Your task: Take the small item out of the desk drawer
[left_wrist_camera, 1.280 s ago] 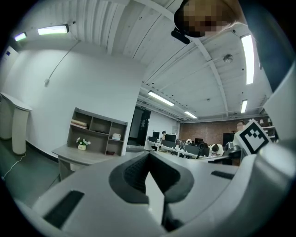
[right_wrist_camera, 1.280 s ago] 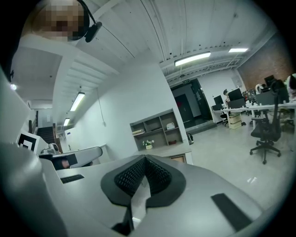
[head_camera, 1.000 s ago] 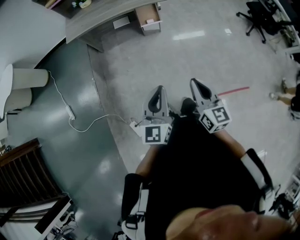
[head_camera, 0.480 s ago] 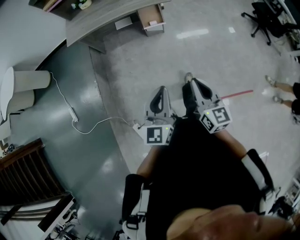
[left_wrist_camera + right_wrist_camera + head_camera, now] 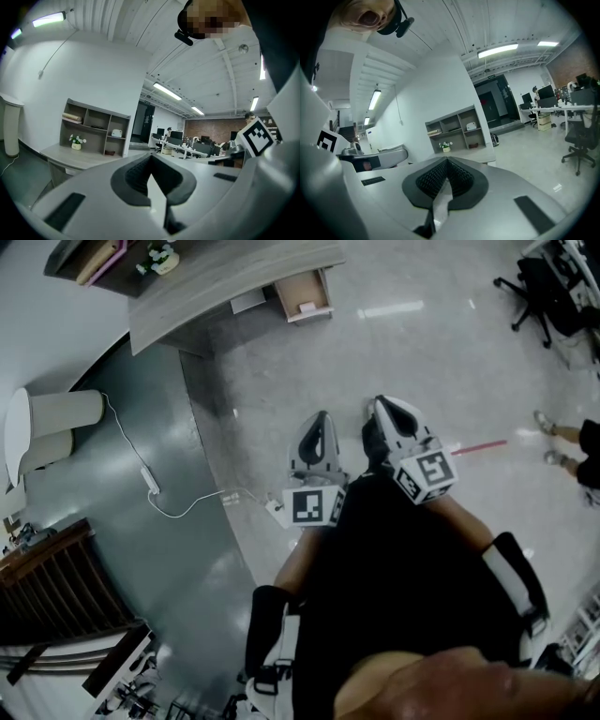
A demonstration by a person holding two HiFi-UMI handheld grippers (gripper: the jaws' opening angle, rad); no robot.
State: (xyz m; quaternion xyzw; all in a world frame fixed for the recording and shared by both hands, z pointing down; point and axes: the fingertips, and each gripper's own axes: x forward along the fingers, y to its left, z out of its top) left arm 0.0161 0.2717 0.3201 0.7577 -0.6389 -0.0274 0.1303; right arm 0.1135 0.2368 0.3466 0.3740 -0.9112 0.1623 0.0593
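Standing on the pale glossy floor [image 5: 422,352], well apart from the desk [image 5: 234,273], with the left gripper [image 5: 320,418] and the right gripper [image 5: 382,405] carried side by side in front of the body, near each other and aimed about level toward that desk. Carrying both clenched and empty: along the left one, ribbed pads [image 5: 138,176] pressed together on nothing but air; along the right one, ribbed pads [image 5: 432,179] meeting the same way. Probably held shut and close together for walking rather than for work, with no call for parted jaws at this range. Facing the open drawer [image 5: 302,294], jutting out from under the desk near its right end in the head view, so already free to reach into from above. Making out a small pale pink item [image 5: 307,307] apparently lying inside that drawer toward its near end, too small to name. Judged to be at the approach stage: nothing grasped, nothing touched. Next, likely closing the gap, then parting one pair of jaws before dipping in. Worth minding the power strip [image 5: 150,479] on the darker floor off to the left and the office chair [image 5: 539,287] well away to the right, neither across the straight line to the drawer.
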